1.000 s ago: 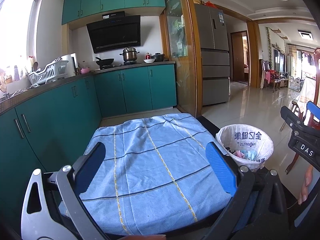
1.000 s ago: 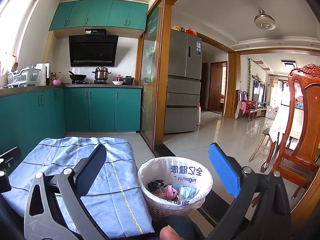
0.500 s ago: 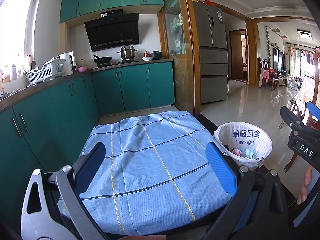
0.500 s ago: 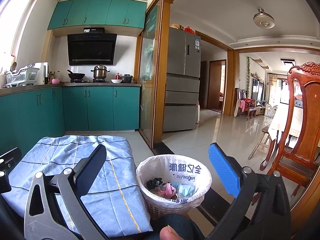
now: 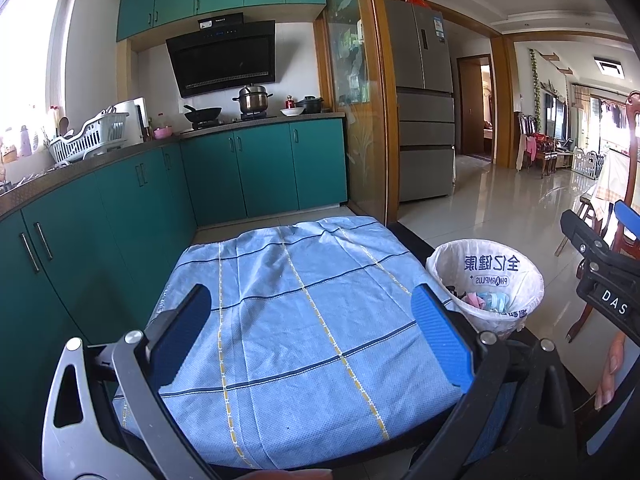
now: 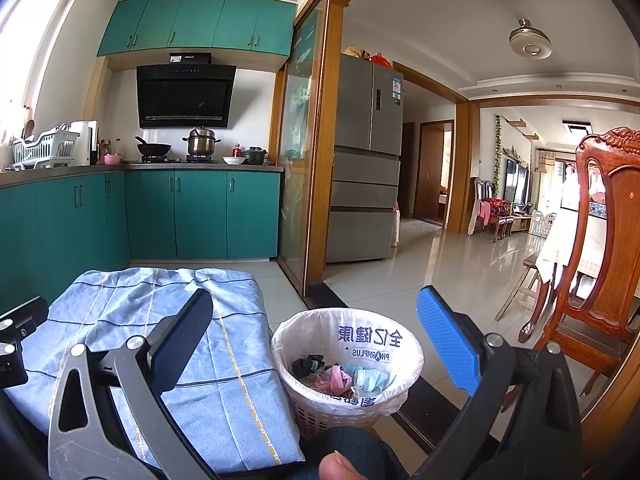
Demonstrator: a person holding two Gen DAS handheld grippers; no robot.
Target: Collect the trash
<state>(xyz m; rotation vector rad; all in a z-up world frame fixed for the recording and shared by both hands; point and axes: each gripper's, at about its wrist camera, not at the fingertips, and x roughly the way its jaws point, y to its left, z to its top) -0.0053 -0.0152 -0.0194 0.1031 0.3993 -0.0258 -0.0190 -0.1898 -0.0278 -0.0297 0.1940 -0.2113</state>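
Note:
A wicker waste basket [image 6: 347, 364] lined with a white printed bag stands on the floor right of a low table under a blue checked cloth [image 5: 304, 320]. Crumpled pink, blue and black trash [image 6: 340, 376] lies inside the basket. My left gripper [image 5: 310, 336] hovers open over the cloth with nothing between its fingers. My right gripper [image 6: 316, 340] hangs open above and in front of the basket [image 5: 486, 280], also holding nothing. No loose trash shows on the cloth. The right gripper's body [image 5: 600, 276] appears at the right edge of the left wrist view.
Teal kitchen cabinets [image 5: 120, 216] run along the left and back. A glass sliding door [image 6: 300, 160] and a grey fridge [image 6: 368, 160] stand behind. A carved wooden chair [image 6: 600, 260] is close on the right. Tiled floor [image 6: 440, 264] opens toward the living room.
Both views have shifted slightly, the cloth and basket sitting a touch lower and farther in frame. Both grippers stay open and empty.

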